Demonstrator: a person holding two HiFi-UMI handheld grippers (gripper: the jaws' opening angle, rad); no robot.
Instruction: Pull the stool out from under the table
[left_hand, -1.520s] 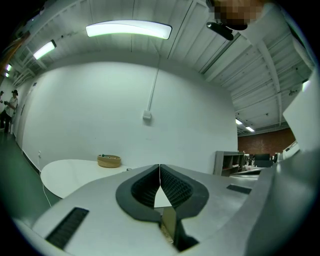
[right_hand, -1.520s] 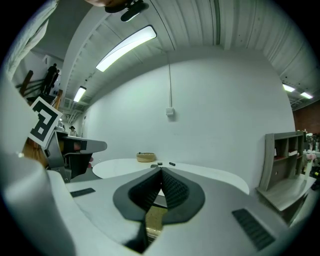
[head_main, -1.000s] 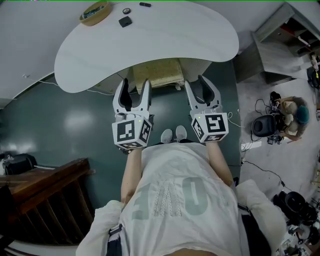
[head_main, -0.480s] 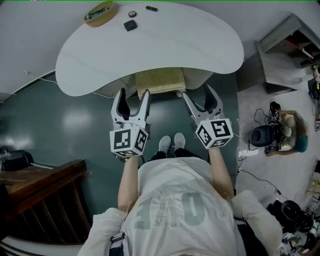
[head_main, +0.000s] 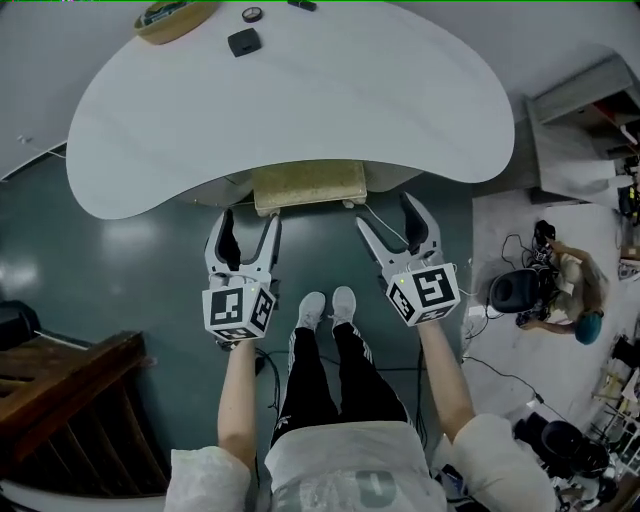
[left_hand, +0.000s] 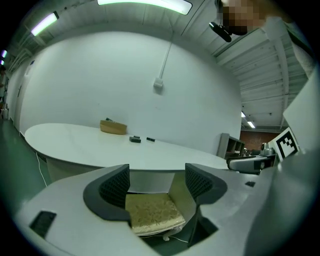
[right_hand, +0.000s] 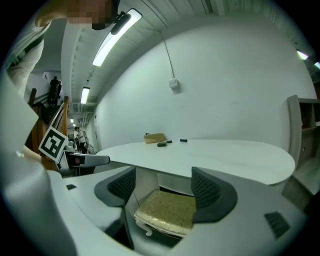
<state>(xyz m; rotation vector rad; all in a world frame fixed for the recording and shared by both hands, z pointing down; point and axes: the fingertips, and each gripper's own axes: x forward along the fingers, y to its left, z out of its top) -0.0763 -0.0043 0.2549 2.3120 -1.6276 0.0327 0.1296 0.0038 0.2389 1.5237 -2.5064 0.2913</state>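
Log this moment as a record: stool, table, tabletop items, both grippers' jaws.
table: white, curved top
stool: tan seat, near edge showing, rest under table
on table: bowl, small dark items, far side
left gripper: jaws apart, just been opening, nothing between them, short of stool
right gripper: jaws apart, just been opening, nothing between them, short of stool

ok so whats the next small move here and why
Probably ease both grippers forward to the front edge of the seat, then close. The left gripper and right gripper have just been opening; their jaws stand apart with nothing gripped, short of the stool. The stool sits mostly tucked under the table, with only the front of its cushion showing.
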